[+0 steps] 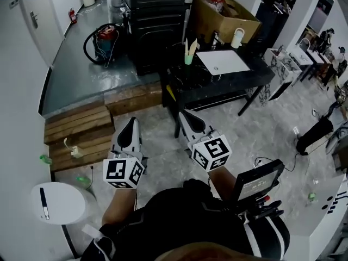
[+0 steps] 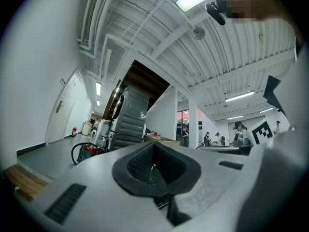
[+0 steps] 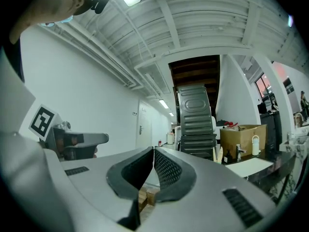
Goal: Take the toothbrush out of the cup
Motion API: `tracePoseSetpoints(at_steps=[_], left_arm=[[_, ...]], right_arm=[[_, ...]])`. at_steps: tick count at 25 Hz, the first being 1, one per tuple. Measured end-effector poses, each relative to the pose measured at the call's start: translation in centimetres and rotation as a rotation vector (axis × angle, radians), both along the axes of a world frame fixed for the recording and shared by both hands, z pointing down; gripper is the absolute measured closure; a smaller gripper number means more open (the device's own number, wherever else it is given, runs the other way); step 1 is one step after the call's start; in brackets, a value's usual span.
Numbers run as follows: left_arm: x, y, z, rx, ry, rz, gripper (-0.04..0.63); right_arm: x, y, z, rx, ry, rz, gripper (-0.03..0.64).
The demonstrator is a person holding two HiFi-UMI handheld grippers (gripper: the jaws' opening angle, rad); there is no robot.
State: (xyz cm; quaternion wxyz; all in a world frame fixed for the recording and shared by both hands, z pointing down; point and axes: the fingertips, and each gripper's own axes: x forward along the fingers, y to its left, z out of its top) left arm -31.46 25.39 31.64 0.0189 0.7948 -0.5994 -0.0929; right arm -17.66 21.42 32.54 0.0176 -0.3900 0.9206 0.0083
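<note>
A small green cup (image 1: 188, 58) stands at the left end of a black table (image 1: 255, 75), well ahead of me, with a pale toothbrush (image 1: 191, 47) sticking up out of it. In the right gripper view the toothbrush (image 3: 217, 154) shows small and far off. Both grippers hang low in front of the person, far short of the table. My left gripper (image 1: 130, 122) is shut with nothing in it, its dark pads meeting (image 2: 153, 147). My right gripper (image 1: 184, 116) is also shut and holds nothing (image 3: 153, 152).
On the table lie a white sheet (image 1: 223, 61), a white bottle (image 1: 237, 37) and a cardboard box (image 1: 224, 15). A black cabinet (image 1: 155, 23) and a vacuum cleaner (image 1: 104, 40) stand on a raised platform, with wooden steps (image 1: 76, 129) at the left. A white round stool (image 1: 57, 203) stands near left.
</note>
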Motion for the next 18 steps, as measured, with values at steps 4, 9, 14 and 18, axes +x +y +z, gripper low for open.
tracePoseSetpoints(at_steps=[4, 9, 14, 18], left_arm=[[0.9, -0.5, 0.1, 0.001, -0.011, 0.02, 0.592], [2.6, -2.4, -0.4, 0.012, -0.027, 0.018, 0.592], [5.1, -5.0, -1.2, 0.017, -0.03, 0.002, 0.592], [7.2, -7.2, -2.0, 0.025, -0.038, -0.015, 0.592]], right_arm=[[0.2, 0.1, -0.1, 0.011, 0.0, -0.001, 0.593], [1.6, -1.9, -0.9, 0.027, -0.025, 0.001, 0.593], [4.0, -4.8, -1.7, 0.054, -0.016, -0.012, 0.593], [6.4, -7.5, -2.4, 0.06, -0.018, -0.018, 0.593]])
